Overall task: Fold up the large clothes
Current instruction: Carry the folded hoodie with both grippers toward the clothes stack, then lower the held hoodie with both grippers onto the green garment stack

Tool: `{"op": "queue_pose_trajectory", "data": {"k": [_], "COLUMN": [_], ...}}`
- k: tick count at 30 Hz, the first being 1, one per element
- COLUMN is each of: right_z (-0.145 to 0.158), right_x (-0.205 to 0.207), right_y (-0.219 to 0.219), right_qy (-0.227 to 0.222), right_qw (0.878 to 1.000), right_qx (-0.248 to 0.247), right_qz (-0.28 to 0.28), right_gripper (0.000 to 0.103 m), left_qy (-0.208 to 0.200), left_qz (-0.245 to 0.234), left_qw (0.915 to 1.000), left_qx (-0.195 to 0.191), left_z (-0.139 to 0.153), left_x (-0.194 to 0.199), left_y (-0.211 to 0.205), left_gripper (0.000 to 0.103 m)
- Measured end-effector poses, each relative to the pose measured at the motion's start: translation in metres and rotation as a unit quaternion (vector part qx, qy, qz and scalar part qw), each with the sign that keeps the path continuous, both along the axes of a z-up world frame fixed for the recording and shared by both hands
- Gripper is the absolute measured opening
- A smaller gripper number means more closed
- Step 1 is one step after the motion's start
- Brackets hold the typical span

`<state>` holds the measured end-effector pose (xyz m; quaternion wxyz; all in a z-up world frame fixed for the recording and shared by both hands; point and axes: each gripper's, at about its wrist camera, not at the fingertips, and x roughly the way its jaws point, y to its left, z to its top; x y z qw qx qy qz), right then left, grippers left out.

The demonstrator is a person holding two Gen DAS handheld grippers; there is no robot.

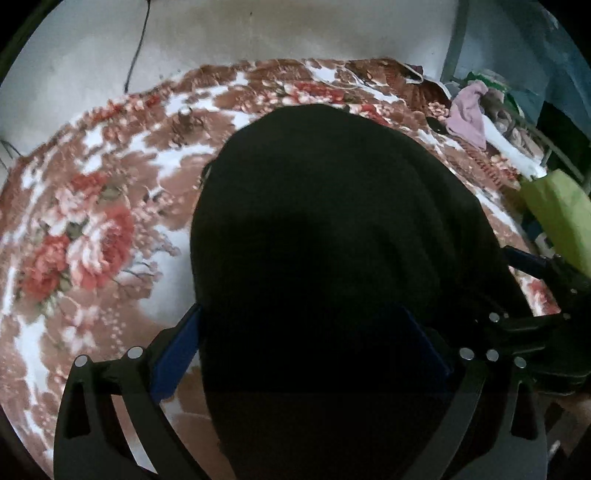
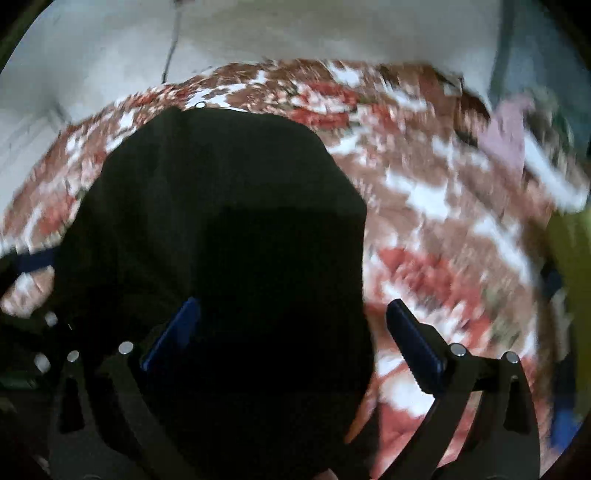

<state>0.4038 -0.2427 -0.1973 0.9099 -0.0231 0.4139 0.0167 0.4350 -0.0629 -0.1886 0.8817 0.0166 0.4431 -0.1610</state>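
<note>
A black garment (image 1: 332, 221) lies in a broad mound on a floral blanket (image 1: 92, 229). My left gripper (image 1: 301, 310) is open, its blue-padded fingers wide apart on either side of the garment's near part. The cloth covers most of its right pad. In the blurred right wrist view the same black garment (image 2: 221, 221) fills the left and middle. My right gripper (image 2: 291, 302) is open too: its left pad is against the cloth and its right pad is over bare blanket (image 2: 443, 221). The two grippers are side by side at the garment's near edge.
The brown, red and white blanket ends at a pale wall (image 1: 258, 33) with a dark cable (image 1: 136, 48) hanging down. At the far right are a pink cloth (image 1: 467, 114), other piled clothes, a green object (image 1: 557, 214) and a blue-grey frame (image 1: 458, 37).
</note>
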Motion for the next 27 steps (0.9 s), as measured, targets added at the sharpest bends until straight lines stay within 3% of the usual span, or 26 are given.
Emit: {"op": "queue_pose_trajectory", "data": {"k": [6, 9, 13, 18, 21, 23, 27], "right_z": [-0.013, 0.006, 0.027, 0.042, 0.032, 0.022, -0.009], "right_x": [-0.004, -0.013, -0.028, -0.022, -0.003, 0.008, 0.033], "right_y": [-0.026, -0.036, -0.065, -0.097, -0.114, -0.116, -0.11], "right_qy": [0.022, 0.023, 0.043, 0.071, 0.11, 0.127, 0.17], "right_qw": [0.999, 0.999, 0.996, 0.99, 0.972, 0.963, 0.944], "right_qx": [0.033, 0.032, 0.077, 0.118, 0.202, 0.23, 0.275], "right_qz": [0.005, 0.002, 0.013, 0.034, 0.053, 0.058, 0.063], "right_gripper": [0.098, 0.098, 0.098, 0.098, 0.098, 0.098, 0.098], "left_qy": [0.023, 0.027, 0.006, 0.018, 0.055, 0.094, 0.131], "left_qz": [-0.022, -0.018, -0.023, -0.037, -0.052, -0.057, -0.066], "left_qw": [0.9993, 0.9988, 0.9992, 0.9974, 0.9919, 0.9854, 0.9729], "left_qx": [-0.018, -0.037, -0.033, -0.059, -0.102, -0.13, -0.179], "left_z": [-0.003, 0.011, 0.041, 0.057, 0.04, 0.017, -0.015], "left_x": [-0.004, -0.014, -0.033, -0.03, -0.016, -0.003, 0.014], "left_y": [0.006, 0.017, 0.043, 0.069, 0.078, 0.08, 0.079], "left_gripper": [0.099, 0.097, 0.096, 0.096, 0.096, 0.096, 0.096]}}
